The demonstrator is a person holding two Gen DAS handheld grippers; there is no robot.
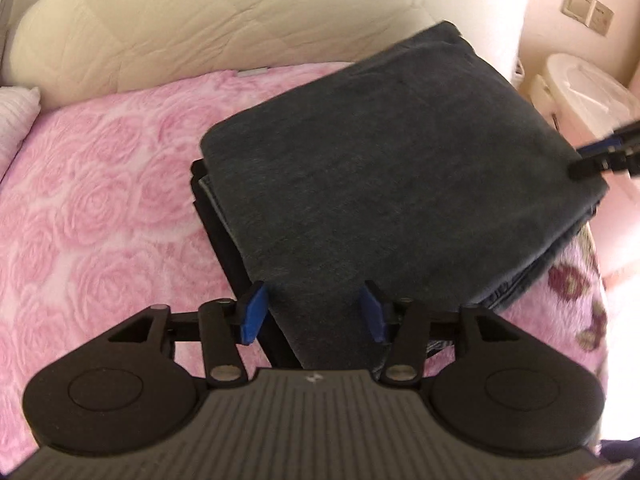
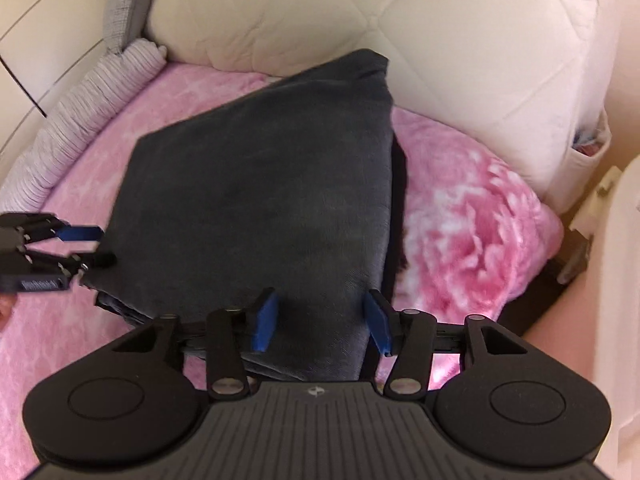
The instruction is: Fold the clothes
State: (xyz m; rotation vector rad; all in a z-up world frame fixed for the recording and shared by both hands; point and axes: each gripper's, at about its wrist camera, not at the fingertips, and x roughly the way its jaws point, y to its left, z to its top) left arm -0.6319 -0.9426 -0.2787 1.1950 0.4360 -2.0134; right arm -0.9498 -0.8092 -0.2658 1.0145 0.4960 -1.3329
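Folded dark garment (image 1: 392, 168) atop stack on bed (image 1: 100, 200).
Soft, limp, thick; best pinched at folded edges. Left gripper (image 1: 314, 312) and right gripper (image 2: 322, 320): jaws spread, empty.

Folded garment (image 1: 384, 168): dark charcoal-blue, plain, with black and pale grey layers showing at its edge. Blanket (image 1: 100, 184): pink, embossed rose pattern; quilted headboard (image 2: 460, 32): cream, diamond stitching. Gripper pads (image 2: 266, 322): blue, on black frames; bolster (image 2: 76, 132): lilac, ribbed.
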